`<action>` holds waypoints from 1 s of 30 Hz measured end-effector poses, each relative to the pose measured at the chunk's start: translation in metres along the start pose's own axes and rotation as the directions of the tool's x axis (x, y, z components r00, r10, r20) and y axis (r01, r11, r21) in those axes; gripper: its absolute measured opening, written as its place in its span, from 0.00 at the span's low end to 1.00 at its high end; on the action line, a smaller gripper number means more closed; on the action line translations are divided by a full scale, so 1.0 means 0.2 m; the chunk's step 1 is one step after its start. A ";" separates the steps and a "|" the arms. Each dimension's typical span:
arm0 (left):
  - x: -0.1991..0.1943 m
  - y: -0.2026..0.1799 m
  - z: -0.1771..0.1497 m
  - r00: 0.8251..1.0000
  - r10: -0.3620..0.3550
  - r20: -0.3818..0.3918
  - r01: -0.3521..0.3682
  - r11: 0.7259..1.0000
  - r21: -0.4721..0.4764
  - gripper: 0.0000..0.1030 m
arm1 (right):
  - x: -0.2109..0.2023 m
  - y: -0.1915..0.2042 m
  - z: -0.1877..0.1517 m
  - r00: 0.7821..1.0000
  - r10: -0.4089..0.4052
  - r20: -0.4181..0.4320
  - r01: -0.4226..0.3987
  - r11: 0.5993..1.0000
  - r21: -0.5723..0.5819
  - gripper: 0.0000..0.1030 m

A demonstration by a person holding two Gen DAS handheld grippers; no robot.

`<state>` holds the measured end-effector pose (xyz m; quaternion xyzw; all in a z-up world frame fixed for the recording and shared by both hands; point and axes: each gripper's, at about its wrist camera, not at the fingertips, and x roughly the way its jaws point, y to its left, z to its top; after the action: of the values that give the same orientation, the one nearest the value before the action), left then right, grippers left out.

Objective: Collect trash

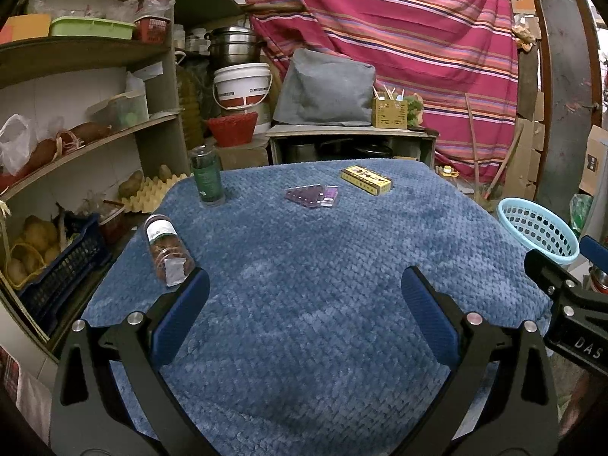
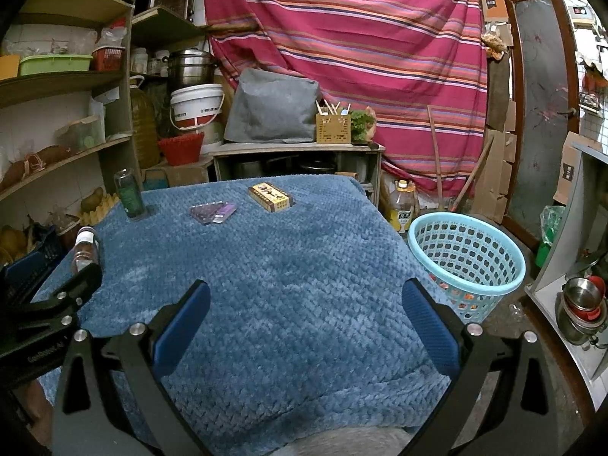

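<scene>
On the blue cloth-covered table (image 1: 304,273) lie a clear jar with brown contents (image 1: 168,249) on its side at the left edge, an upright green can (image 1: 206,180), a purple blister pack (image 1: 312,195) and a yellow box (image 1: 365,179) at the far side. My left gripper (image 1: 304,304) hovers open over the near table, the jar just beyond its left finger. My right gripper (image 2: 306,315) is open over the near table too, holding nothing. The same jar (image 2: 85,250), can (image 2: 130,194), purple pack (image 2: 213,212) and box (image 2: 270,196) show in the right wrist view. A light-blue basket (image 2: 466,262) stands on the floor right of the table.
Shelves (image 1: 76,140) with produce, tubs and a dark crate (image 1: 64,266) line the left. A low cabinet (image 1: 349,144) with a grey bag and a bucket stand behind the table. A striped cloth hangs at the back. Metal bowls (image 2: 581,304) sit at the right. The basket's rim (image 1: 535,228) shows at right.
</scene>
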<state>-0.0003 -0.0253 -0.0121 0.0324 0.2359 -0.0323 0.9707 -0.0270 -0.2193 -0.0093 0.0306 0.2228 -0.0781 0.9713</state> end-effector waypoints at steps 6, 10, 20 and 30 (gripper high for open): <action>0.00 0.01 -0.01 1.000 0.004 0.000 -0.004 1.000 -0.002 0.95 | 0.00 0.01 -0.01 1.000 -0.001 0.003 0.001 1.000 -0.006 0.96; -0.01 0.01 -0.01 1.000 0.009 0.002 -0.009 1.000 0.000 0.95 | 0.00 0.01 -0.01 1.000 0.000 0.001 0.000 1.000 -0.006 0.96; -0.02 0.01 -0.02 1.000 0.025 -0.004 -0.025 1.000 -0.003 0.95 | 0.02 0.00 -0.03 1.000 0.010 -0.012 -0.010 1.000 0.000 0.96; -0.01 0.02 -0.02 0.999 0.032 -0.007 -0.032 0.999 -0.009 0.95 | 0.04 0.00 -0.04 1.000 0.020 -0.023 -0.020 1.000 0.000 0.96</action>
<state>-0.0043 -0.0212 -0.0144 0.0318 0.2387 -0.0155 0.9705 -0.0226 -0.2196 -0.0196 0.0338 0.2336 -0.0679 0.9694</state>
